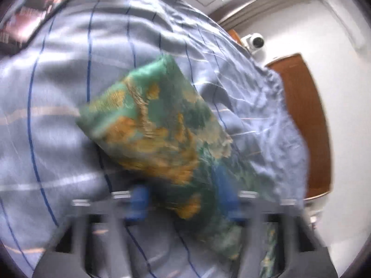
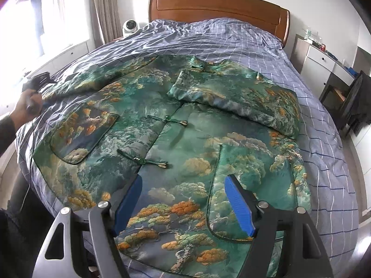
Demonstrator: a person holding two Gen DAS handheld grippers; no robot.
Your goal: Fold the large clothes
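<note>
A green jacket (image 2: 162, 139) with orange and white cloud patterns lies spread face up on the blue checked bed cover (image 2: 313, 115). Its right sleeve (image 2: 231, 97) is folded across the chest. My right gripper (image 2: 183, 199) hangs open just above the jacket's lower front, with nothing between its blue pads. At the far left a person's hand (image 2: 25, 106) holds my left gripper (image 2: 39, 81) at the end of the other sleeve (image 2: 76, 81). The left wrist view is blurred. There the sleeve (image 1: 150, 120) runs between the left gripper's (image 1: 183, 201) blue pads, which stand apart; cloth drapes over the right one.
A wooden headboard (image 2: 220, 7) stands at the far end of the bed. A small white device (image 2: 129, 26) sits beside it by the curtain. A white nightstand (image 2: 317, 58) and a chair with dark clothes (image 2: 357, 102) stand to the right. A dark printed item (image 1: 34, 9) lies on the cover.
</note>
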